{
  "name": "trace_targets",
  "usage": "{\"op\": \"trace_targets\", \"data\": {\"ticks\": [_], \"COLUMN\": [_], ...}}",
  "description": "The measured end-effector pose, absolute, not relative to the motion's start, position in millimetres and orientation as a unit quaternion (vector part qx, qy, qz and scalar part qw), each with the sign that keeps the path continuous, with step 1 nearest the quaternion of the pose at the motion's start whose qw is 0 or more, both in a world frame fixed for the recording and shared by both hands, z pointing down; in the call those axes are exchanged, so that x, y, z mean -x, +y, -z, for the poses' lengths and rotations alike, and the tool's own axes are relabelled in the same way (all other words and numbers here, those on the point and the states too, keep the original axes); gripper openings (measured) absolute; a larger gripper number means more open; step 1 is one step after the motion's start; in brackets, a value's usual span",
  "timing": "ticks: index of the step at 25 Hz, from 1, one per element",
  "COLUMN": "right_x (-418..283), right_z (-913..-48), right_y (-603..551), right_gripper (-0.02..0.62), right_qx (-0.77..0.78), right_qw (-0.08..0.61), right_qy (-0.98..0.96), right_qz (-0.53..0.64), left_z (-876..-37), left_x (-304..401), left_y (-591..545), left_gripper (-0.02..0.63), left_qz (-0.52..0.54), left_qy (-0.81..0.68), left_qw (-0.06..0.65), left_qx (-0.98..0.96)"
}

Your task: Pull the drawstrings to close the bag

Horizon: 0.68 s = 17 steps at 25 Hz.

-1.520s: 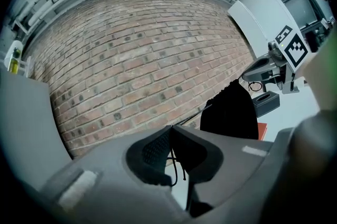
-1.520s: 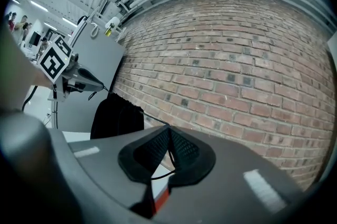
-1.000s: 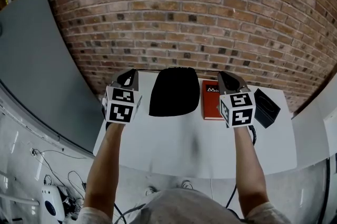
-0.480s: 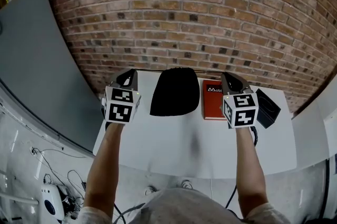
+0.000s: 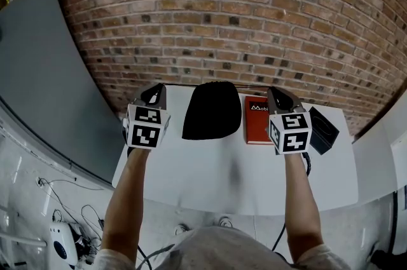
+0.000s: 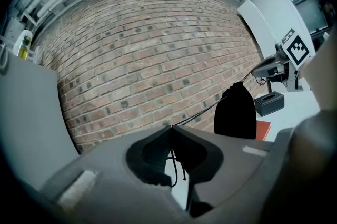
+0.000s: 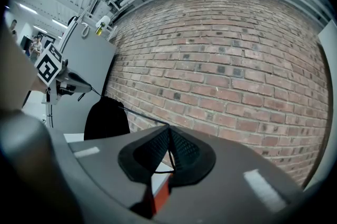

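A black drawstring bag (image 5: 212, 111) stands on the white table (image 5: 235, 173) between my two grippers, its top gathered against the brick wall. My left gripper (image 5: 154, 90) is shut on the left drawstring (image 6: 208, 108), which runs taut from its tips to the bag (image 6: 237, 112). My right gripper (image 5: 273, 93) is shut on the right drawstring (image 7: 134, 110), stretched tight to the bag (image 7: 107, 118). Loose cord ends hang behind each pair of pads. Both grippers sit level, one on each side of the bag.
A red book (image 5: 256, 120) lies right of the bag, partly under my right gripper. A black box (image 5: 322, 129) sits at the table's right end. The brick wall (image 5: 222, 21) rises just behind the table. A grey panel (image 5: 38, 84) stands at the left.
The bag has shifted slightly to the right. Both grippers hold nearly the same places, still shut on the strings.
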State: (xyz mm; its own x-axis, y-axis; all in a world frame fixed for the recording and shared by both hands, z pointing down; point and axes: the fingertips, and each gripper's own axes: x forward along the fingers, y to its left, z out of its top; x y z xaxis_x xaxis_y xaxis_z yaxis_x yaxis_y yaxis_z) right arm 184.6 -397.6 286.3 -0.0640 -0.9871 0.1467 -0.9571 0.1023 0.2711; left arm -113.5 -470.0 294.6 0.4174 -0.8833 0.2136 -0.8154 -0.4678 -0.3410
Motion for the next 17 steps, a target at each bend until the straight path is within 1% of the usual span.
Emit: {"op": "trace_targets", "data": {"ticks": [17], "right_x": [-180.4], "right_z": [-287.6], "right_y": [-400.3], "right_gripper": [0.008], "right_qx": [-0.667], "right_qw": [0.151], "right_qy": [-0.728], "right_qz": [0.055], "left_z": [-298.9], "left_x": [117.9], "left_y": [-471.1], "left_gripper": [0.011], "left_qz": [0.184], "left_qy": [0.509], "left_qw": [0.089], "left_qx": [0.836]}}
